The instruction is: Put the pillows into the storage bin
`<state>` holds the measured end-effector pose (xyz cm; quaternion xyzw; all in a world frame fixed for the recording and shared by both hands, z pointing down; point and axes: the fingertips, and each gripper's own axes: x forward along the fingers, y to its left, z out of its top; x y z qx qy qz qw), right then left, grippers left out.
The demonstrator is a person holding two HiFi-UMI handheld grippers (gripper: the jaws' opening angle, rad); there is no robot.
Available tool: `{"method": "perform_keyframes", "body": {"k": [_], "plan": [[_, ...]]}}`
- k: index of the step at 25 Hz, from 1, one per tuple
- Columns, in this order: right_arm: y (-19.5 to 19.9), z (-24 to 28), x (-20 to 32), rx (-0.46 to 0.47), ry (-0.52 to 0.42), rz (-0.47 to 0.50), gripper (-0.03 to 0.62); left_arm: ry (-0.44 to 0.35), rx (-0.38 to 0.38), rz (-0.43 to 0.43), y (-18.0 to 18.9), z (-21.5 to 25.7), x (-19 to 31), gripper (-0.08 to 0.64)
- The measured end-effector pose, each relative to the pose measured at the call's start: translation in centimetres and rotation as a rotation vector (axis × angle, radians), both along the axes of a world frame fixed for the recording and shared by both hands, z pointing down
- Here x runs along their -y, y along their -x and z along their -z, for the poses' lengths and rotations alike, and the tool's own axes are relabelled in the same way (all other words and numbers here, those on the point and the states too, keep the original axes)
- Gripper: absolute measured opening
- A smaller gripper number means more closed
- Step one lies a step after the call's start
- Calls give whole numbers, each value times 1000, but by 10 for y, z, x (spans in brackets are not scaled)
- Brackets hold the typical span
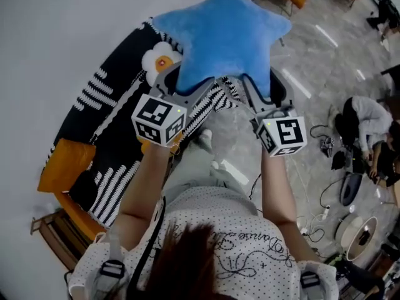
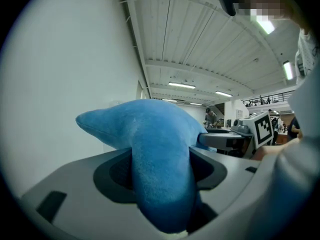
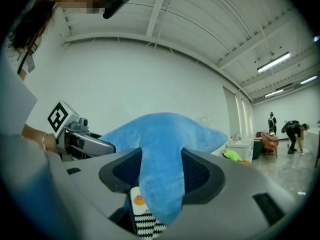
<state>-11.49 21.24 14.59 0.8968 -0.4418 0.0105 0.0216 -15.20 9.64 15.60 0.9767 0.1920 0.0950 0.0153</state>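
A blue star-shaped pillow [image 1: 219, 30] hangs in the air in front of me, held by two of its lower points. My left gripper [image 1: 187, 80] is shut on the left point [image 2: 150, 154], with plush bulging out between the jaws. The right gripper [image 1: 262, 83] is shut on the right point [image 3: 162, 159]. Below the star lies a black fabric thing with white stripes and a fried-egg patch [image 1: 119, 99], and a bit of it shows under the right jaws [image 3: 142, 219]. No bin can be made out for certain.
A white wall fills the left of the head view. An orange seat on wooden legs [image 1: 62, 167] stands under the striped fabric. On the glossy floor to the right are a crouching person [image 1: 369, 127], cables and round gear [image 1: 359, 236]. More people stand far off [image 3: 292, 134].
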Motion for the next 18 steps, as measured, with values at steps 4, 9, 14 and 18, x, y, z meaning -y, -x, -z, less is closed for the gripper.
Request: {"method": "perform_keyframes", "body": {"k": [4, 9, 14, 18], "plan": [[-36, -8, -17, 11, 8, -38, 245, 12, 7, -36, -40, -9, -15, 287], [-113, -21, -20, 22, 28, -59, 245, 37, 19, -58, -119, -24, -18, 287], [-157, -13, -6, 5, 32, -73, 245, 41, 1, -76, -165, -17, -4, 287], [-192, -6, -5, -5, 39, -93, 245, 49, -3, -99, -203, -12, -2, 287]]}}
